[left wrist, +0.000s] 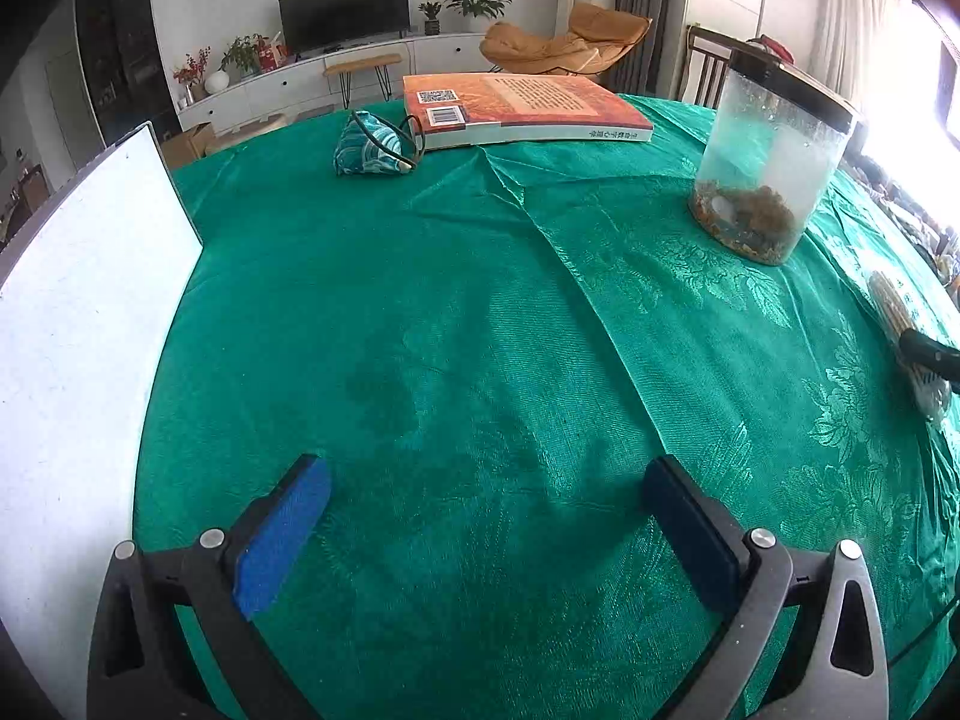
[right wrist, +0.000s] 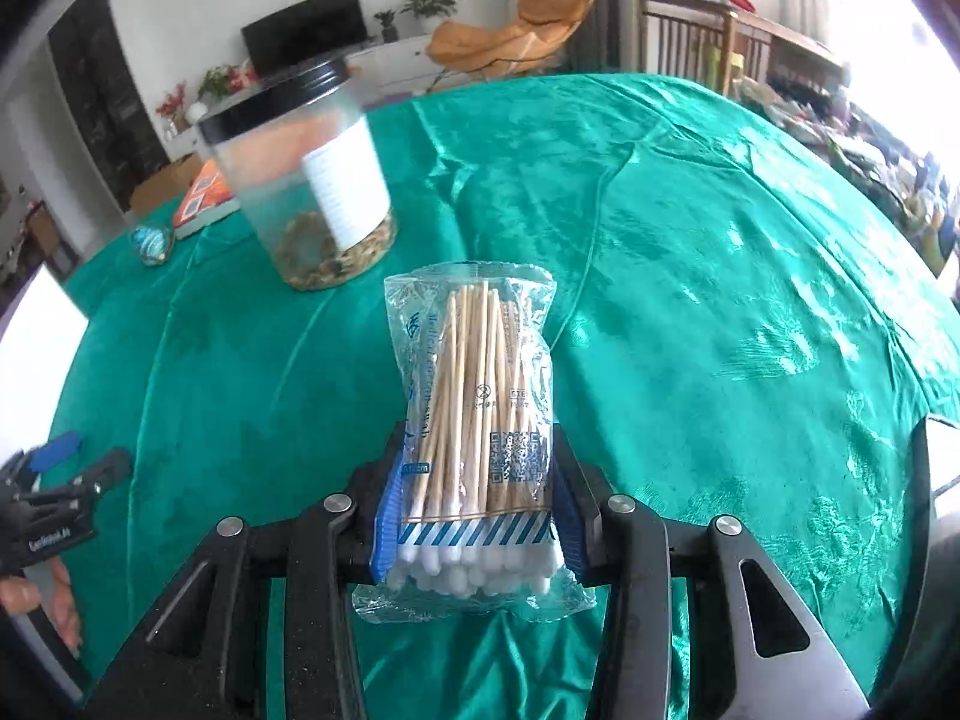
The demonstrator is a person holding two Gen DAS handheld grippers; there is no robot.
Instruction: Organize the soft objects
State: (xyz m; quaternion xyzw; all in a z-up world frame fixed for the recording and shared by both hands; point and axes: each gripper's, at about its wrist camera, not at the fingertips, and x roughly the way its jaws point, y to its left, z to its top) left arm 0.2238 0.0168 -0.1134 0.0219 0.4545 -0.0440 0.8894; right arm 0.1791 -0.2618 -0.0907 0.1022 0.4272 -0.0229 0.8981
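My right gripper is shut on a clear bag of wooden cotton swabs and holds it over the green tablecloth. The bag also shows at the right edge of the left wrist view. My left gripper is open and empty, low over the tablecloth; it also shows at the left edge of the right wrist view. A small teal patterned pouch with a cord lies far back on the table, next to a book; it also shows in the right wrist view.
An orange book lies at the back of the table. A clear jar with a black lid stands at the right; it also shows in the right wrist view. A white board stands at the table's left edge.
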